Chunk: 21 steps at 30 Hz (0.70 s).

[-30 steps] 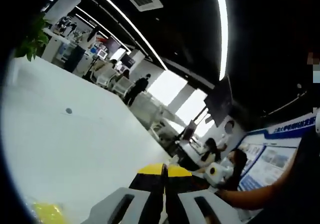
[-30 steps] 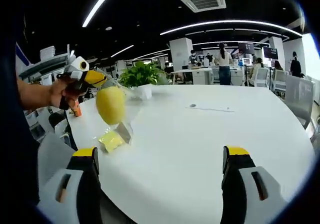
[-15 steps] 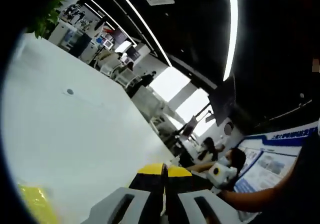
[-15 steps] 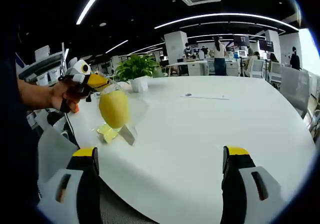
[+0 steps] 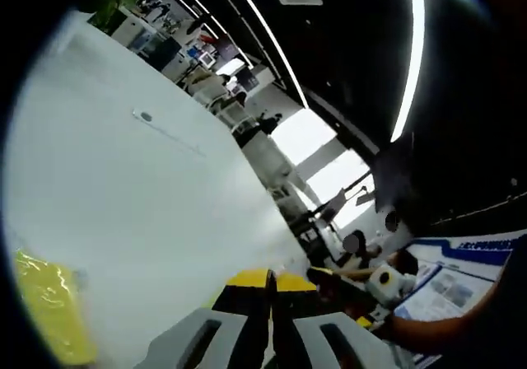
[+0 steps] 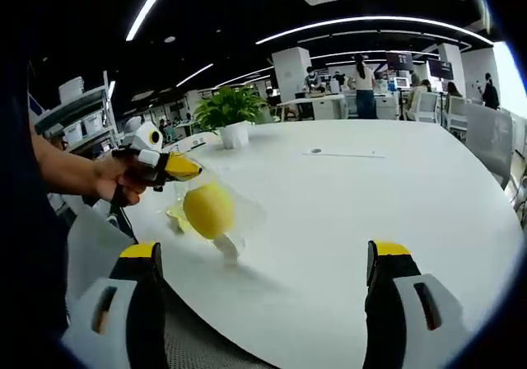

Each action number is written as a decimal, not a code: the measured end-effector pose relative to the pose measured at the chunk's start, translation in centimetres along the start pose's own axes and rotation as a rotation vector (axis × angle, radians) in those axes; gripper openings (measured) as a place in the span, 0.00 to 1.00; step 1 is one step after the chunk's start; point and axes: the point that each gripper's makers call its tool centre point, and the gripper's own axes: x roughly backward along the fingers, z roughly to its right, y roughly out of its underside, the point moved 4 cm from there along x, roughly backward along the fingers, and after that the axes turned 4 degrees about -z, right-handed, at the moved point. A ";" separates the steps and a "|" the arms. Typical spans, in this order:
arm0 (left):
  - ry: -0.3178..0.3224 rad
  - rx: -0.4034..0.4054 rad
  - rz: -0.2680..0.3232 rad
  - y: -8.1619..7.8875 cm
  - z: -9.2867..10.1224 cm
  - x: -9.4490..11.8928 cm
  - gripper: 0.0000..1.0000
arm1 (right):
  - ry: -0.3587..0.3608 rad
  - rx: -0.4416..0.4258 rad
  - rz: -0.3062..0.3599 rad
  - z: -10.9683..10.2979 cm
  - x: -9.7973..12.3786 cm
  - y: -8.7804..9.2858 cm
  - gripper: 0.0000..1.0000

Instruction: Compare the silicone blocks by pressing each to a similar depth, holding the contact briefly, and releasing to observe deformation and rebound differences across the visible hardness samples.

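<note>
At left centre of the right gripper view, the left hand-held gripper (image 6: 185,169) pinches a clear bag with a yellow block (image 6: 208,210) above the worktop (image 6: 346,212); the right hand-held gripper (image 6: 263,303), jaws wide, must next approach to press it.

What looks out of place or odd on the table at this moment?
In the right gripper view, the left gripper holds a clear bag by its edge, a round yellow piece hanging inside it above the white table, rather than any block being pressed. The right gripper is open and idle.
</note>
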 end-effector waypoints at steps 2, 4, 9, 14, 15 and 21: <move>-0.008 0.016 0.019 -0.3 -0.7 0.1 0.00 | 0.007 0.005 -0.004 -0.1 -0.1 0.0 0.96; -0.045 -0.013 0.023 -0.6 -1.5 0.1 0.00 | 0.002 -0.003 0.002 -0.3 -0.1 -0.1 0.96; -0.100 0.059 0.078 -1.3 -3.3 0.1 0.00 | 0.009 0.005 -0.008 -0.3 -0.3 0.3 0.96; -0.176 0.090 0.093 -1.0 -6.0 -0.3 0.00 | 0.016 -0.006 -0.006 -0.3 -0.4 0.4 0.96; -0.186 0.084 0.092 -0.9 -6.3 -0.4 0.00 | 0.015 -0.003 -0.012 -0.4 -0.4 0.5 0.96; -0.239 0.035 0.029 -0.1 -7.8 -1.7 0.00 | 0.011 -0.006 -0.028 -0.5 -0.5 0.8 0.96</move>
